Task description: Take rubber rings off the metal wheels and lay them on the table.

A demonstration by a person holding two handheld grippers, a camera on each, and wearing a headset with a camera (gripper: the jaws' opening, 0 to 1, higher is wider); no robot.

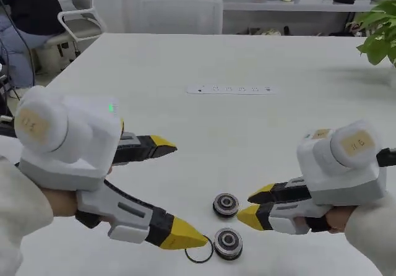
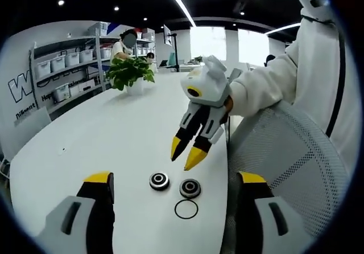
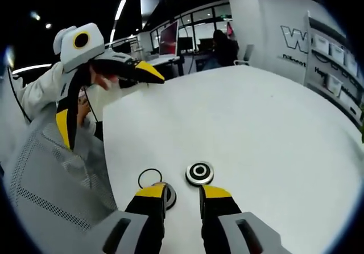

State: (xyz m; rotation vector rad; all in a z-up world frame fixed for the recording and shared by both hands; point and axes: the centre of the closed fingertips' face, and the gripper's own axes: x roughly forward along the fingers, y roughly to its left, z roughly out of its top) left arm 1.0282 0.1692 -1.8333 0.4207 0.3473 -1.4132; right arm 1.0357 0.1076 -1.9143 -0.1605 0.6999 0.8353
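White table (image 1: 247,59) — left gripper (image 1: 190,193) gapes wide, right gripper (image 1: 245,205) barely parted, both empty.

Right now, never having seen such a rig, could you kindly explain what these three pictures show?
A person holds a hand tool with two yellow-tipped jaws in each hand. One picture comes from a headset camera looking down; the other two from cameras riding on each tool. The left gripper is wide open, the right gripper only slightly; both hold nothing. On the white table lie the farther metal wheel, the nearer metal wheel and, beside it, a loose rubber ring.
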